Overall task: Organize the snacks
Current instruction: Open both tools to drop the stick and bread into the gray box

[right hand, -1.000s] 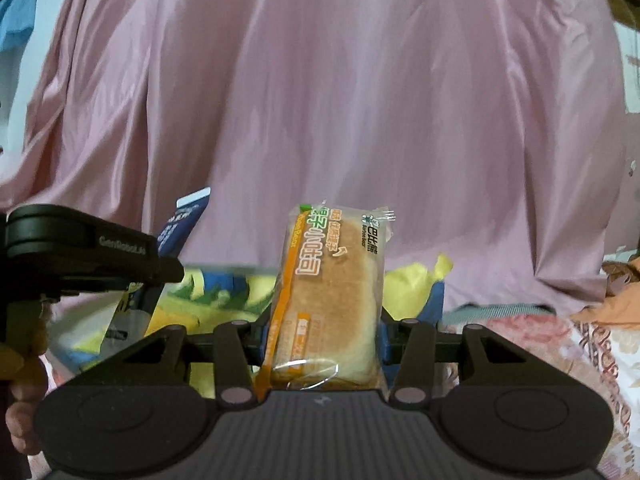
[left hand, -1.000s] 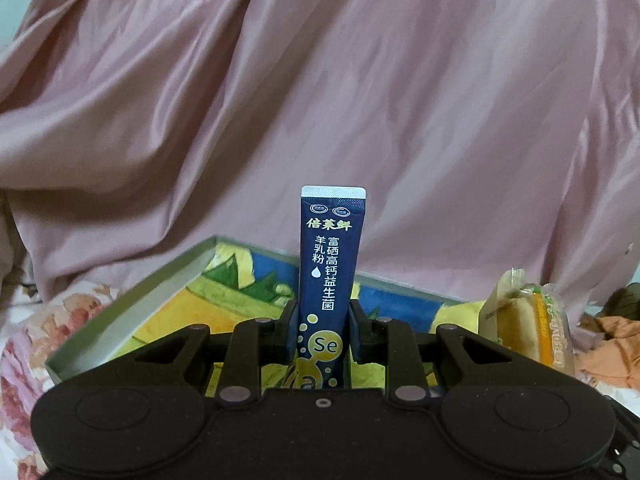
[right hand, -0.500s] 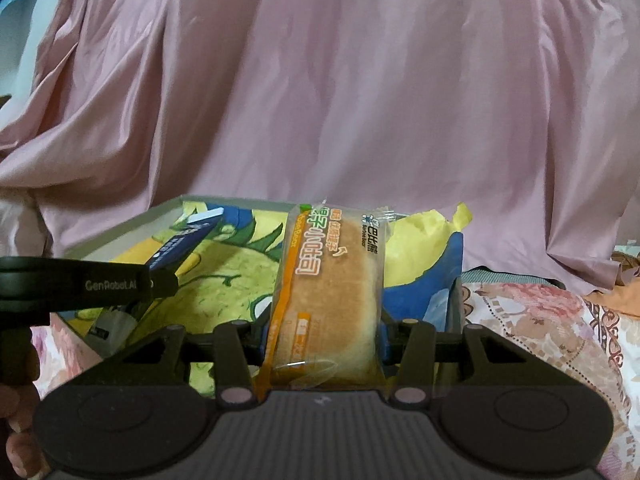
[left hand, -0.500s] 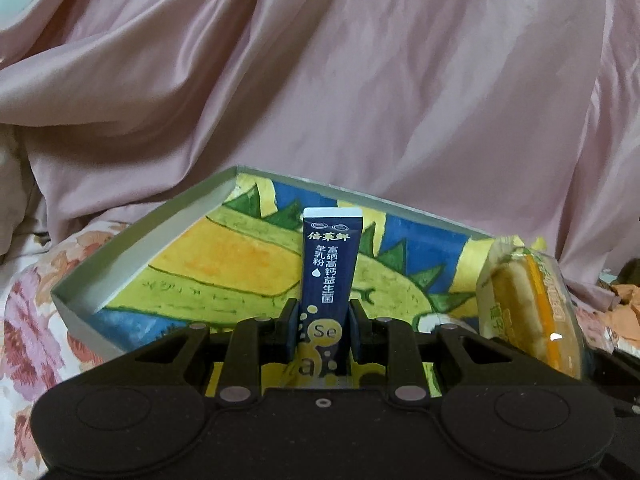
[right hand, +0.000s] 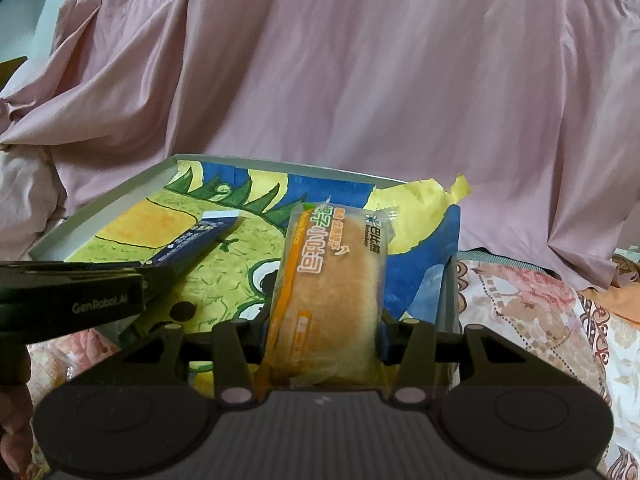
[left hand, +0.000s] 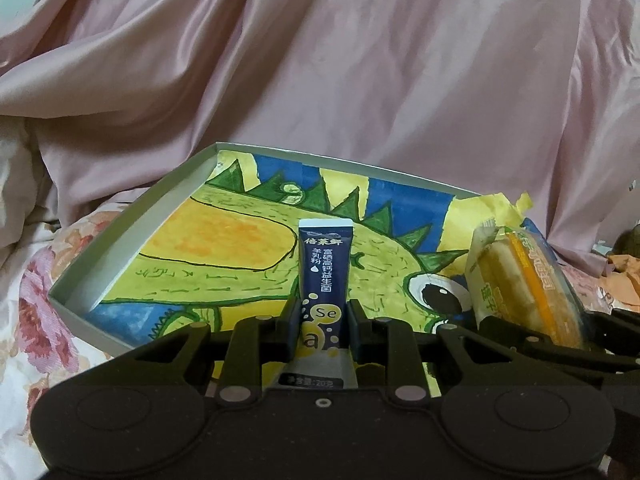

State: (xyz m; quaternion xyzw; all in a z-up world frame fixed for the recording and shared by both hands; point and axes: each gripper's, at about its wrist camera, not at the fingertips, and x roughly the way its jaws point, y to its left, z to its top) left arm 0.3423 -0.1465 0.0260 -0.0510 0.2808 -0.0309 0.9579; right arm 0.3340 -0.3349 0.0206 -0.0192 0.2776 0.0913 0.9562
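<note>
1. Navy-blue, the slim powder stick sachet (left hand: 326, 276) with white Chinese lettering stands upright between the fingers of the left gripper (left hand: 325, 326), which are clenched on its lower part.
2. In the right wrist view the same sachet (right hand: 196, 242) slants over the left half of the shallow grey cardboard box (right hand: 120, 196), and the left gripper (right hand: 156, 280) reaches in from the left edge.
3. The right gripper (right hand: 322, 340) has its fingers clamped on a clear-wrapped golden bread bun with an orange stripe (right hand: 332, 300), held upright.
4. From the left wrist camera that bun (left hand: 524, 284) sits at the right, over the box's right end.
5. The box (left hand: 132, 220) is lined with a green dinosaur drawing in yellow and blue (left hand: 224, 256); a torn yellow corner of the drawing pokes above its far right rim.
6. Compared with a second ago, the box fills far more of both views and its whole floor is visible, so both grippers have come down and forward over it.
7. The box rests on a floral bedsheet (right hand: 532, 300); a draped pink satin cloth (left hand: 360, 80) fills the background behind.
</note>
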